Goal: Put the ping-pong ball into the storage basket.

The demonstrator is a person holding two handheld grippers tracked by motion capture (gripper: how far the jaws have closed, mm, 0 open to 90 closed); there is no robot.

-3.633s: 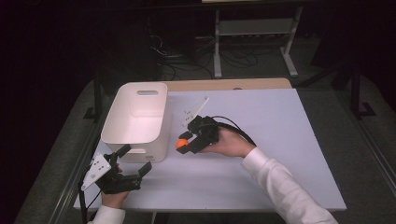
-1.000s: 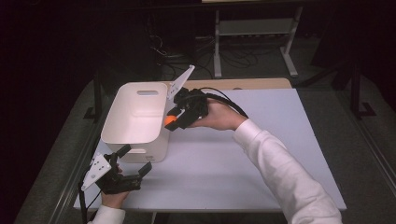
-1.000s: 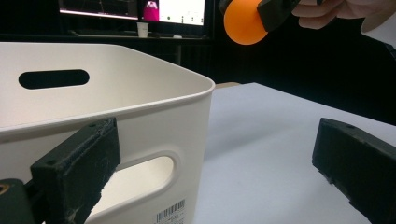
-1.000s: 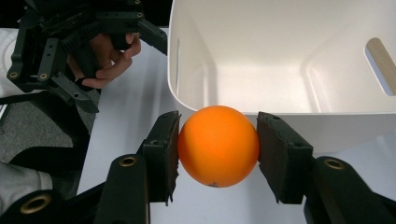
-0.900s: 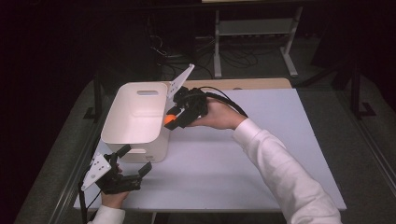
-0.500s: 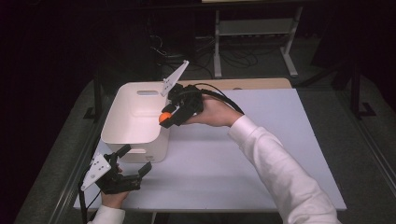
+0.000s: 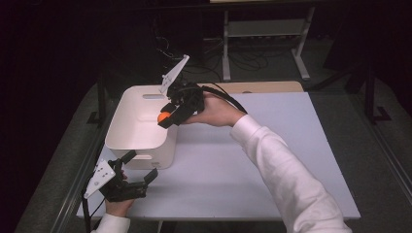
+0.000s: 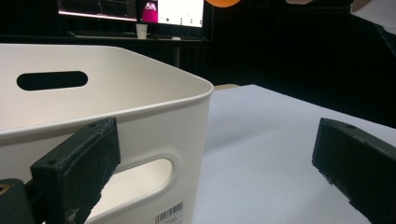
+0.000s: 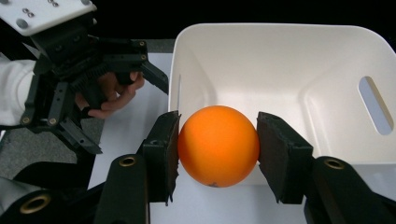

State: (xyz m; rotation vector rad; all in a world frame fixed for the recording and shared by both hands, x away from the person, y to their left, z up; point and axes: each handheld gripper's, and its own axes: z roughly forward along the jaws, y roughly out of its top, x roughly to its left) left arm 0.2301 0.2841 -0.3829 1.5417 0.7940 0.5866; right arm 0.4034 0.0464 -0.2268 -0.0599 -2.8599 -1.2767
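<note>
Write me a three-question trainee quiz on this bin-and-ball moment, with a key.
1. True or false: the right tongs are shut on the orange ball.
2. Where is the ball relative to the white bin? A) on the bin floor B) held above its open top C) on the table behind it
3. Fill in: the left tongs stand ____, gripping nothing.

Key: 1 true; 2 B; 3 open
</note>
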